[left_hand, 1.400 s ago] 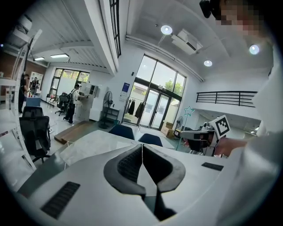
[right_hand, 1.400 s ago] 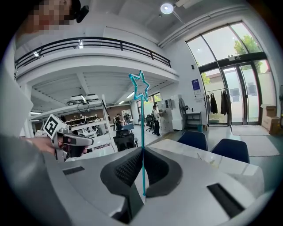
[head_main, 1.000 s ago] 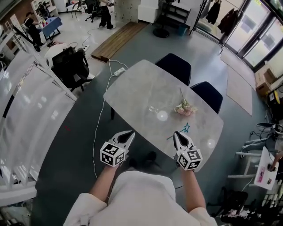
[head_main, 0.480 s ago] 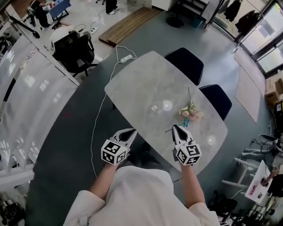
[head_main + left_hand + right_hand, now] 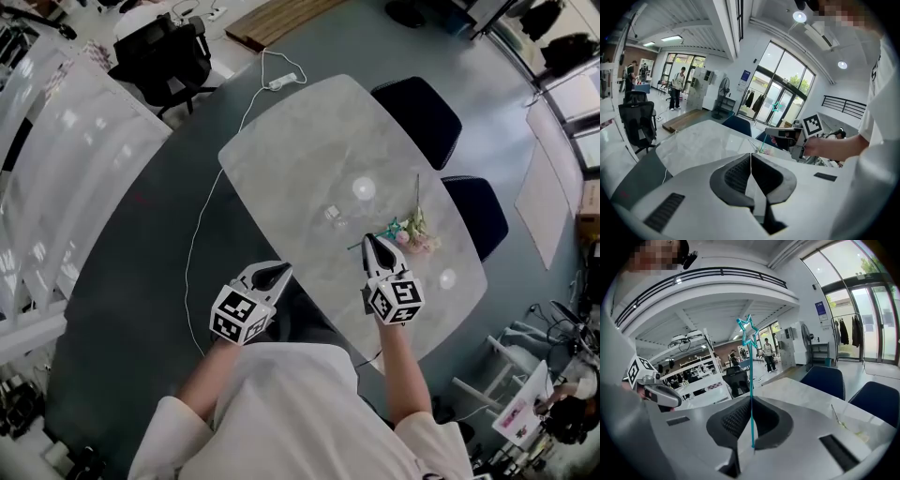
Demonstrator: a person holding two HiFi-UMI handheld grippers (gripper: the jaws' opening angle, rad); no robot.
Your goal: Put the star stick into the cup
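A thin teal stick topped by an outlined star (image 5: 749, 333) stands upright between the jaws of my right gripper (image 5: 751, 401), which is shut on it. From the head view the right gripper (image 5: 372, 246) hovers over the marble table (image 5: 291, 150), the star stick (image 5: 392, 228) slanting across its tip next to the flowers. A small clear cup (image 5: 331, 213) sits on the table just ahead and left of that gripper. My left gripper (image 5: 277, 272) is shut and empty by the table's near edge, its closed jaws (image 5: 750, 157) pointing across the tabletop.
A pink flower sprig (image 5: 415, 232) lies on the table right of the stick. Two dark blue chairs (image 5: 427, 117) (image 5: 478, 211) stand on the far side. A white cable (image 5: 216, 187) runs over the floor at the left, and a black office chair (image 5: 169, 56) stands beyond.
The right gripper has carried the star stick forward over the table, closer to the cup and flowers. The left gripper stays shut near the table edge. The head view has tilted further down.
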